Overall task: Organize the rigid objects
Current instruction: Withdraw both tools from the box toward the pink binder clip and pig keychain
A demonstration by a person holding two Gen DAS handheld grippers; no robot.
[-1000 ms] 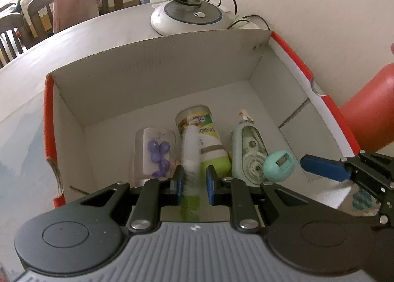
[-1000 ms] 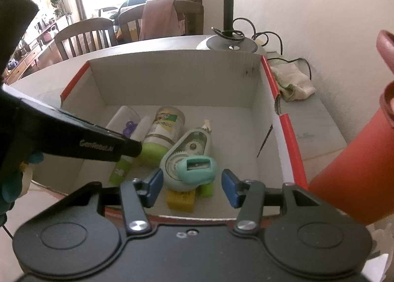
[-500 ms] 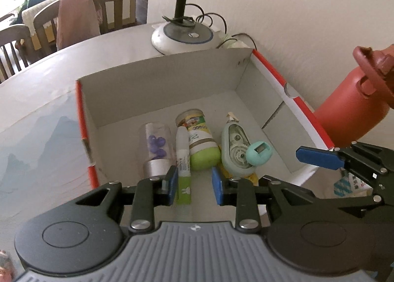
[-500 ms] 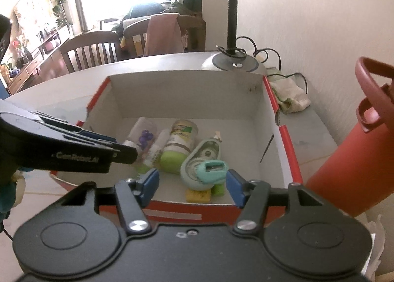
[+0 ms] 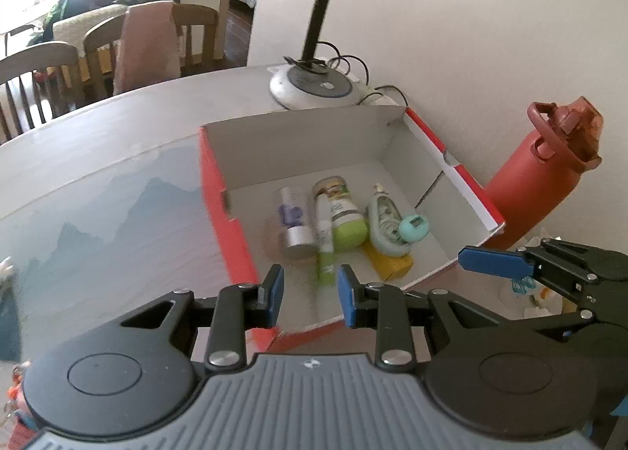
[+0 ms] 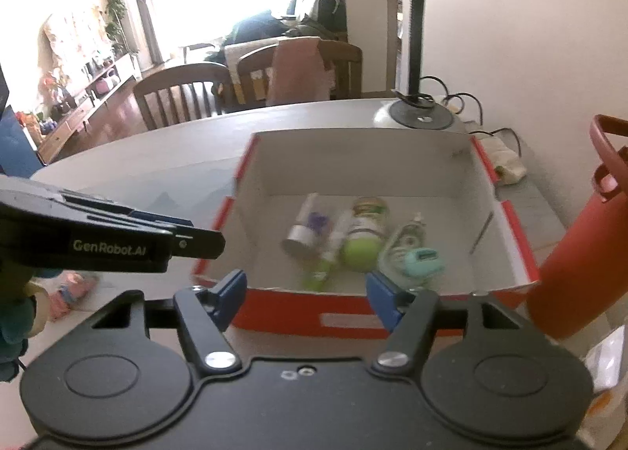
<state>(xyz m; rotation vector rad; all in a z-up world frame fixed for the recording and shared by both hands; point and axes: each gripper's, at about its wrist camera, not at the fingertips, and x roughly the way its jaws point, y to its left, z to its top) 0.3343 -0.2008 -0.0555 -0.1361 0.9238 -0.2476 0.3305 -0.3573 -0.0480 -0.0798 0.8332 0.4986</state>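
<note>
Pale grey table carries a red-edged box, desk lamp and red bottle; wooden chairs behind. Left gripper and right gripper both released, empty.

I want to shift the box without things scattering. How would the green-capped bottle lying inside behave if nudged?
The green-capped bottle is round and lies on its side, so it would probably roll. The glue stick and correction tape dispenser flank it closely, likely limiting that. It looks like rigid plastic, probably not fragile.
</note>
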